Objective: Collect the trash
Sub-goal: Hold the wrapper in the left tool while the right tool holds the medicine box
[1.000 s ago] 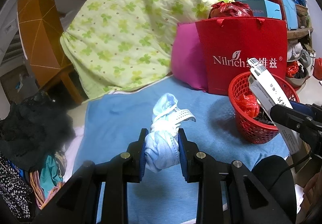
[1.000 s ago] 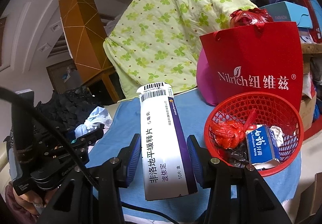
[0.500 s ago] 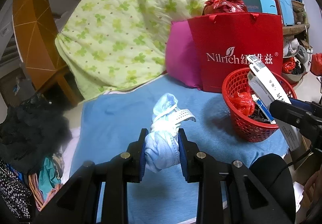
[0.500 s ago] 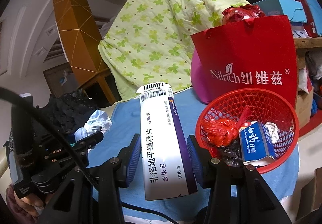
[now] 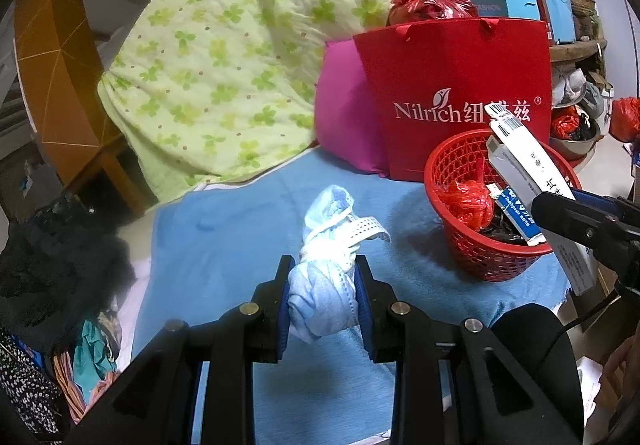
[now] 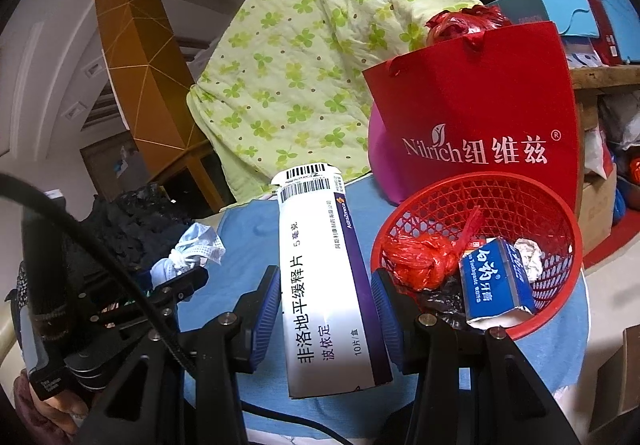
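Above the blue cloth (image 5: 224, 245), left-wrist view: my left gripper (image 5: 323, 287) pinches a crumpled pale-blue face mask (image 5: 326, 269), pads pressed on both sides, its loose end and white perforated strap sticking up past the fingertips. Ahead to the right: red mesh basket (image 5: 492, 265) standing on the cloth, holding a red plastic bag (image 5: 466, 201) and a blue toothpaste box (image 5: 518, 213). Behind it: red paper bag (image 5: 452, 85), pink cushion (image 5: 344, 117), green clover quilt (image 5: 224, 57). My right gripper enters at the right edge with its box over the basket's near rim. Right-wrist view: my right gripper (image 6: 325, 309) clamps a white-and-purple medicine box (image 6: 324, 285), held upright, barcode end up, just left of the basket (image 6: 556, 285). Left gripper with mask (image 6: 196, 249) at lower left.
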### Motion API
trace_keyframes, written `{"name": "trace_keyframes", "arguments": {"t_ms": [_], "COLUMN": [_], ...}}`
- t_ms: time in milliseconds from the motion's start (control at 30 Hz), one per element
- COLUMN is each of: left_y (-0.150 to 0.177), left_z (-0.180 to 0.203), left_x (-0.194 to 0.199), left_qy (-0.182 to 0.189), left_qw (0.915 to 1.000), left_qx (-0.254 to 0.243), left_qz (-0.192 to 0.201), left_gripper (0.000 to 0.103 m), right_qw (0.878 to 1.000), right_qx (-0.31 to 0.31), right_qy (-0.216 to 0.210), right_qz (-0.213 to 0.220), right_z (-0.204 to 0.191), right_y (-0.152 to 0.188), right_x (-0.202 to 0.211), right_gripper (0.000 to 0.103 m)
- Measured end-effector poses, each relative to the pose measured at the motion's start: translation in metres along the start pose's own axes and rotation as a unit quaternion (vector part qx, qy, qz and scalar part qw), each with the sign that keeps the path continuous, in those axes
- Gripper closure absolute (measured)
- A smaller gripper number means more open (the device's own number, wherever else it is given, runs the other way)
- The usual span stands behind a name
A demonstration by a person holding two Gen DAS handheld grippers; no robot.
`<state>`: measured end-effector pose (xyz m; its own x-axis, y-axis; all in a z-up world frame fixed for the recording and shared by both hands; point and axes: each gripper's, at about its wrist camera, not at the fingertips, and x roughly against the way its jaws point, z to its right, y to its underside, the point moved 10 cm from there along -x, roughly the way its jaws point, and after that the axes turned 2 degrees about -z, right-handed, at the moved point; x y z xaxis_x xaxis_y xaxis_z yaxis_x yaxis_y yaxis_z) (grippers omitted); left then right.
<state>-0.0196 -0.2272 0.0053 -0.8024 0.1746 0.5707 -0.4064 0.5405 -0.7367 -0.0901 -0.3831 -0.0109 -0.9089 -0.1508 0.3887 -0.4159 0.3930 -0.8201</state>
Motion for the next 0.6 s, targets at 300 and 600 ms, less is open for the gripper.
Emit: {"name": "trace_keyframes", "arguments": {"t_ms": [300, 600], "left_y": [-0.002, -0.003], "left_z": [0.014, 0.025], "left_x": [-0.001, -0.002], "left_qy": [0.006, 0.011], "left_qw": [0.9999, 0.9996], "left_qx": [-0.011, -0.025], "left_qz": [-0.002, -0.002], "left_gripper": [0.072, 0.072], "right_qw": [1.000, 1.000], "right_qx": [-0.009, -0.023], "right_qy": [0.004, 0.005], "right_qz": [0.003, 0.005], "right_z": [0.011, 0.020], "right_y": [-0.001, 0.000], "right_x": [0.003, 0.007], "right_gripper": [0.054, 0.054]}}
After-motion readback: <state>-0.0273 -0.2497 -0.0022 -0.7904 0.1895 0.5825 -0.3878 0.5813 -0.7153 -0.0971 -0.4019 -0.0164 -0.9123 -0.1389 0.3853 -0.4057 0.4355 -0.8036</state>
